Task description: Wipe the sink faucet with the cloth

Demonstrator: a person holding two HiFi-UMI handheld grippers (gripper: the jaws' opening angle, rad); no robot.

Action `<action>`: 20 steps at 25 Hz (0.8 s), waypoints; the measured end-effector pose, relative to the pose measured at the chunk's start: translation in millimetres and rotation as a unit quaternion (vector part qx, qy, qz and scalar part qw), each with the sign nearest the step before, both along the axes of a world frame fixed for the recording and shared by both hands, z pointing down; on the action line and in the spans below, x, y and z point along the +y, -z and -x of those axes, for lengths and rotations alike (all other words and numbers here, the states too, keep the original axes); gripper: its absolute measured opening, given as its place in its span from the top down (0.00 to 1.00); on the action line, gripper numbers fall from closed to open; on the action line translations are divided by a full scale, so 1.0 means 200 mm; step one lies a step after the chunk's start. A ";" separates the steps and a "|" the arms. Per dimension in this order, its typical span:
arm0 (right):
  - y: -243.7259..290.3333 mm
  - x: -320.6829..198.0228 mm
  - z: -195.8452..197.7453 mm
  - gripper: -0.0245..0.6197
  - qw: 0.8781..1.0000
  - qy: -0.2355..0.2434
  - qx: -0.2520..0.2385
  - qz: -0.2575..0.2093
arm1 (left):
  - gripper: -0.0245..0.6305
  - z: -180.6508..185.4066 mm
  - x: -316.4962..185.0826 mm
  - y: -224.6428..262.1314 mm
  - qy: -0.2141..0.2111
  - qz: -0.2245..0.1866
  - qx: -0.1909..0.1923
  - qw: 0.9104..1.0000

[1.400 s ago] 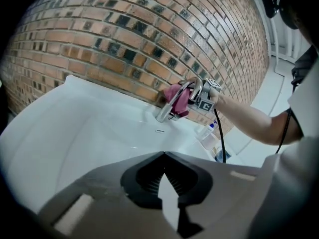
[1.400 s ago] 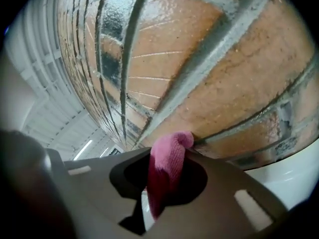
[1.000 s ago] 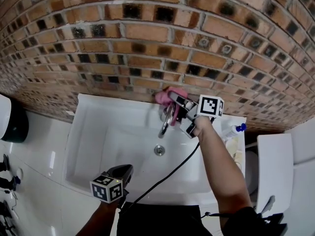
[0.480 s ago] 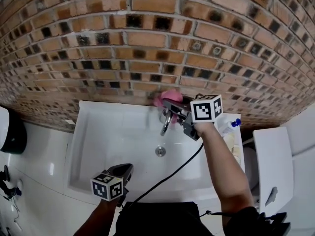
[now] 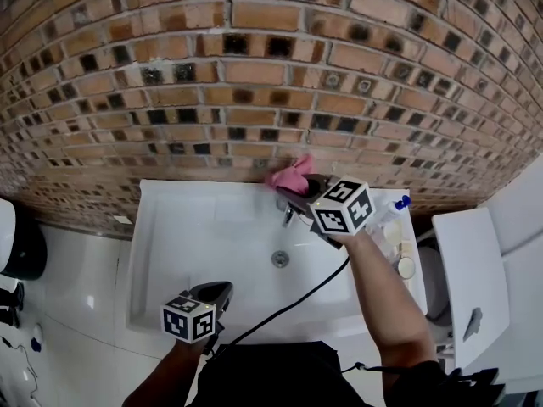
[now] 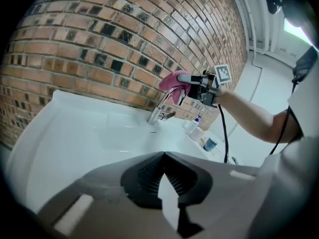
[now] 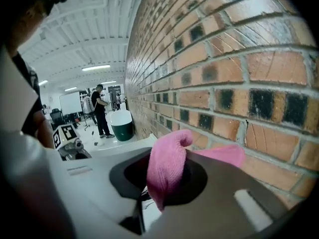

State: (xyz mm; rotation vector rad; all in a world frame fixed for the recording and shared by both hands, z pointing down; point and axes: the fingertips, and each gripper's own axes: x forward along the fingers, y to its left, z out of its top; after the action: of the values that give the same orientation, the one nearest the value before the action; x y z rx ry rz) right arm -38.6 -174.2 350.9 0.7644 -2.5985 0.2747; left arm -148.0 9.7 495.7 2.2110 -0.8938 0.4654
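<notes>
Right hand-held gripper [image 5: 304, 192] is clamped on the pink cloth [image 5: 291, 175]. A fold of the cloth is seen standing up between the jaws in the right gripper view, with the brick wall [image 7: 224, 83] just behind.

Compared with a second ago, this gripper has been swung round over the faucet [image 5: 288, 214]. Its marker cube now covers most of the spout in the head view, where the whole curve was shown before. The cloth has been kept at the top of the faucet, on the wall side. In the left gripper view it sits on or just above the spout's arch; contact cannot be confirmed.

Left hand-held gripper [image 5: 219, 293] has been left where it was, well in front of the faucet at the near rim of the sink [image 5: 170, 227]. Its jaws are drawn together and nothing is held between them.

Judged: wiping is under way, and the pass is being worked around the top and back of the faucet. The spout tip and base are not shown being touched, so more strokes below the arch are likely needed.
</notes>
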 end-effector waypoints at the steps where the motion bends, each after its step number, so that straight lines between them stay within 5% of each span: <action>1: -0.01 0.02 0.01 0.89 1.000 0.000 0.013 -0.013 | 0.96 0.00 0.00 0.00 -0.003 0.001 0.000 1.000; 12: -0.10 0.23 0.06 0.89 0.996 -0.022 0.043 -0.069 | 0.96 0.06 0.01 -0.02 -0.041 0.002 -0.003 0.999; 20: -0.30 0.38 0.07 0.89 0.995 -0.078 -0.055 -0.021 | 0.96 0.05 0.00 -0.04 -0.075 0.010 -0.014 0.997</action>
State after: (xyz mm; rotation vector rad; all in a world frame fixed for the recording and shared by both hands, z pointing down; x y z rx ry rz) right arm -52.0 -99.1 410.1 0.9968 -2.6588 0.3168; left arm -158.3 10.0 504.1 2.2675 -0.7359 0.5744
